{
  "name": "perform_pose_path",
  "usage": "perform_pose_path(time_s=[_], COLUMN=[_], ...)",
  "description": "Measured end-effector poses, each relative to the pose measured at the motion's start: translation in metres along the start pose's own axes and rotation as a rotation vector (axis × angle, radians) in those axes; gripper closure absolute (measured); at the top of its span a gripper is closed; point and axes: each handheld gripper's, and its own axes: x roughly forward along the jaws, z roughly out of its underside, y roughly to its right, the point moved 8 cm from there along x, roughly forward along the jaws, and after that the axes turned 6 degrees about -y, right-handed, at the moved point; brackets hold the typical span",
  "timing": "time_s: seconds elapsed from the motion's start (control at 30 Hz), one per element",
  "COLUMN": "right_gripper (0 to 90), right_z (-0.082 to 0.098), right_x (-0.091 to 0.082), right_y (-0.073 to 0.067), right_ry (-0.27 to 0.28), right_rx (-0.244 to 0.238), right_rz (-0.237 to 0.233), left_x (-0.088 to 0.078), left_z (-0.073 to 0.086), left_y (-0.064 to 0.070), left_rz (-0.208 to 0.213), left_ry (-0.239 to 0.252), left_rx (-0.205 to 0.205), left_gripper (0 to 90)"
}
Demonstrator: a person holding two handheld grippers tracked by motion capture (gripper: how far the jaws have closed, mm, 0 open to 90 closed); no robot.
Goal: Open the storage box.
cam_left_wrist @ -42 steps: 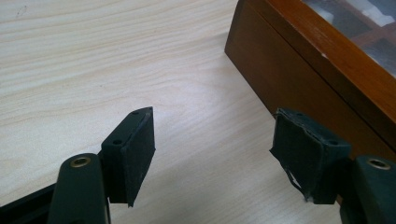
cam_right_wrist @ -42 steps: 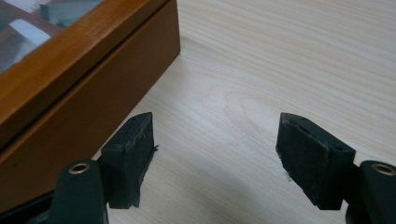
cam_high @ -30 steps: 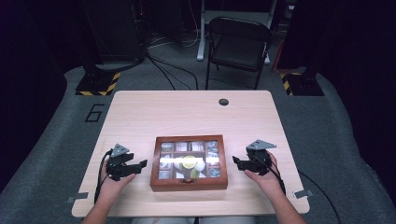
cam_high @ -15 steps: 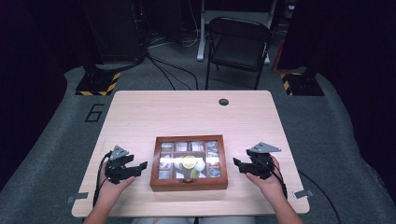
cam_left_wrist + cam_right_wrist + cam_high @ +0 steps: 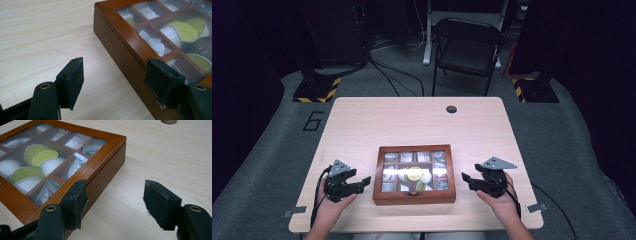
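Box: running off the left gripper view at 3 o'clock.
Packets: staying too small to read from above.

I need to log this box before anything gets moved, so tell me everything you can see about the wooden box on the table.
The wooden box is a flat, reddish-brown case with a clear window lid, shut. Wooden dividers split it into small compartments holding white cups with yellow-green tops and pale packets. It lies flat on the table, near the person's edge, between two open grippers; neither grips it.

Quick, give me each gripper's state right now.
Left gripper: open, holding nothing, beside the wooden box.
Right gripper: open, holding nothing.
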Motion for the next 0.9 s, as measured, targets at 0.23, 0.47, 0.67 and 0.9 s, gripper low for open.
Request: perform_pose_path(time_s=[0.23,0.47,0.67,0.9], right_gripper=[35.3,35.8,36.1,36.2], right_z=[0.004,0.008,0.011,0.014], right_x=[-0.004,-0.011,-0.017,-0.020], right_y=[-0.008,-0.018,-0.023,-0.030], right_ry=[0.000,0.003,0.012,0.012], right_rx=[-0.007,-0.014,-0.011,-0.014], right_rz=[-0.018,-0.035,-0.048,-0.062], left_x=[-0.005,-0.012,-0.018,-0.024], left_z=[0.003,0.007,0.009,0.012], left_y=[0.008,0.018,0.023,0.029], left_rz=[0.012,0.024,0.026,0.030], left_ry=[0.004,0.006,0.021,0.030], left_rx=[0.004,0.019,0.025,0.016], left_gripper=[32.0,33.0,33.5,33.5])
